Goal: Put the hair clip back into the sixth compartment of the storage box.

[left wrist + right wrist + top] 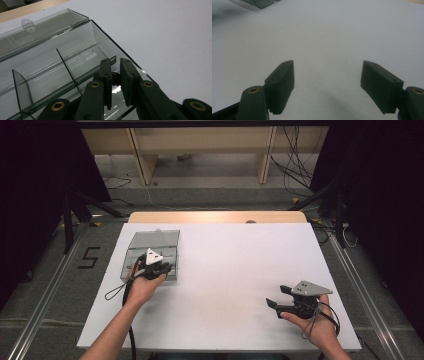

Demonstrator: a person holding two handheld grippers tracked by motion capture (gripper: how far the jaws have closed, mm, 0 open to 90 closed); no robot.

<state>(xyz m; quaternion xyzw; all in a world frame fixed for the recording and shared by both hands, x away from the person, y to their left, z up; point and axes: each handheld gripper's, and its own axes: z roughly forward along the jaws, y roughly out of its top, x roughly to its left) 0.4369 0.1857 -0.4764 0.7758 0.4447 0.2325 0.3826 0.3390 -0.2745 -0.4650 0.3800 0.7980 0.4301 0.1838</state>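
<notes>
1. Box [150, 251], clear grey plastic, lid open, on far left of table [230, 270].
2. Left gripper [115, 78] clenched on a small dark part, too hidden to name, over near right compartment of box.
3. Right gripper [327, 85] released, jaws wide apart, above bare table at near right.

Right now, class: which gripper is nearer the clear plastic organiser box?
Left. The left gripper is over the box; the right gripper sits far across the table.

Small black item [114, 78] between claw pads unidentifiable.
</notes>
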